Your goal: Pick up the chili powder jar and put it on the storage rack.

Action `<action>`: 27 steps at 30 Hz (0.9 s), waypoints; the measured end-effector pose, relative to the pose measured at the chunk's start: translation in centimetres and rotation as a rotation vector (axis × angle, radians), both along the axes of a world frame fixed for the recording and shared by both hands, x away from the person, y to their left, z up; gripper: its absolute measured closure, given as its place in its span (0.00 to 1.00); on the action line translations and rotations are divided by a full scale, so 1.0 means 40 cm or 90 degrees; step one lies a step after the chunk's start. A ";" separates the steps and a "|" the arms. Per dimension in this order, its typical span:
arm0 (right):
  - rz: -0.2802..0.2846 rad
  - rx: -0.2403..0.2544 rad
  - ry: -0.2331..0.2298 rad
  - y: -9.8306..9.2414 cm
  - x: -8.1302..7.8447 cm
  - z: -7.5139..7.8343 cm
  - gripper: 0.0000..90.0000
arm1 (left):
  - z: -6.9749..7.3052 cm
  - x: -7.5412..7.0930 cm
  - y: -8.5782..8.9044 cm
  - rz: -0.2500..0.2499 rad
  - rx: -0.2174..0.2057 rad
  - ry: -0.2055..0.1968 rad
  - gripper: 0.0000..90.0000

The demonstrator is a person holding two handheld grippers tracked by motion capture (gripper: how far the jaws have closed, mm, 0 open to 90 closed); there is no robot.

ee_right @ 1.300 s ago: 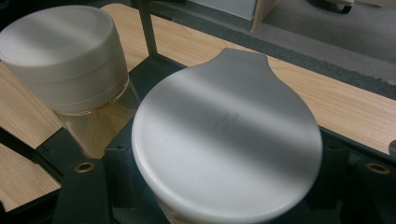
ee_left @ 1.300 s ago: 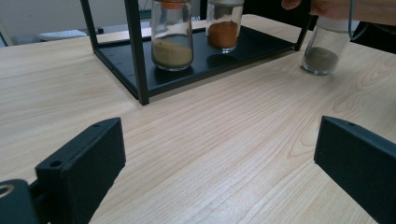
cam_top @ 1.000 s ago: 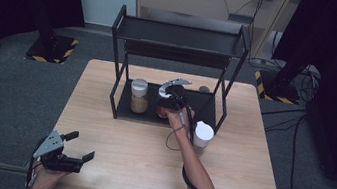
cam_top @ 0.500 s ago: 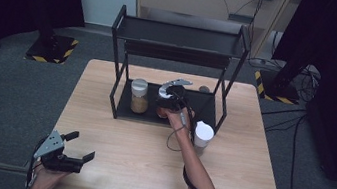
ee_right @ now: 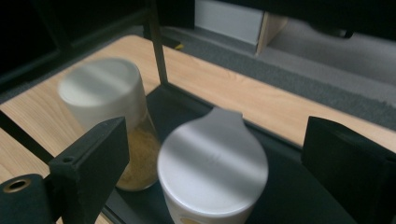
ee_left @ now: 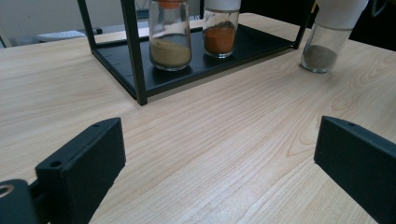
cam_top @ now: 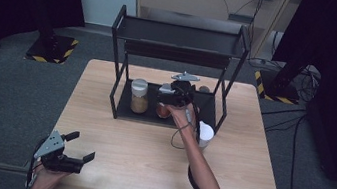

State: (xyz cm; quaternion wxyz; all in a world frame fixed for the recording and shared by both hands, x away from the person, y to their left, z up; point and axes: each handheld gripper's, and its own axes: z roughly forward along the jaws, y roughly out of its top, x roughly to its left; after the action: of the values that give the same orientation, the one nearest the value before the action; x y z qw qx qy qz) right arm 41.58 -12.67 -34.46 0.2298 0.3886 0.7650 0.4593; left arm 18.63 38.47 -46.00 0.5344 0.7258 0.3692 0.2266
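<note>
A black two-tier rack stands at the back of the wooden table. On its bottom shelf are a white-lidded jar of tan spice and a jar of orange spice. My right gripper hovers just above the orange jar's white lid. Its jaws have just been opening and stand apart on either side of the lid, not touching it. My left gripper is open and holds nothing, low over the table's front left.
A third white-lidded jar with grey-brown powder stands on the table just right of the rack's front post. The rack's upper shelf overhangs the jars. Bare wood lies between the rack and the front edge.
My right gripper has lifted slightly above the orange jar on the shelf. The left gripper has stayed where it was.
</note>
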 end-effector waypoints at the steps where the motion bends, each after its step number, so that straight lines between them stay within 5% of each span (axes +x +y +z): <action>1: 0.001 0.004 -0.007 -0.005 -0.006 0.006 0.09 | 0.000 0.000 0.000 0.000 0.000 0.001 0.01; 4: 0.013 0.023 -0.013 -0.025 -0.018 0.039 0.09 | 0.000 0.001 0.000 -0.001 0.000 0.001 0.01; 14: 0.063 0.019 -0.041 -0.054 -0.063 0.122 0.09 | -0.001 0.001 0.000 0.001 -0.004 0.001 0.00; 27: 0.137 0.025 -0.052 -0.143 -0.146 0.148 0.08 | -0.002 0.003 0.000 -0.004 -0.005 0.002 0.00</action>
State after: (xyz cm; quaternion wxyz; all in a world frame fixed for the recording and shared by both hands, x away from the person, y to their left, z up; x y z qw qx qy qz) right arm 35.75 -18.38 -28.54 0.2029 0.2897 0.7831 0.5116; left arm 18.73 38.47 -46.09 0.5375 0.7250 0.3689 0.2224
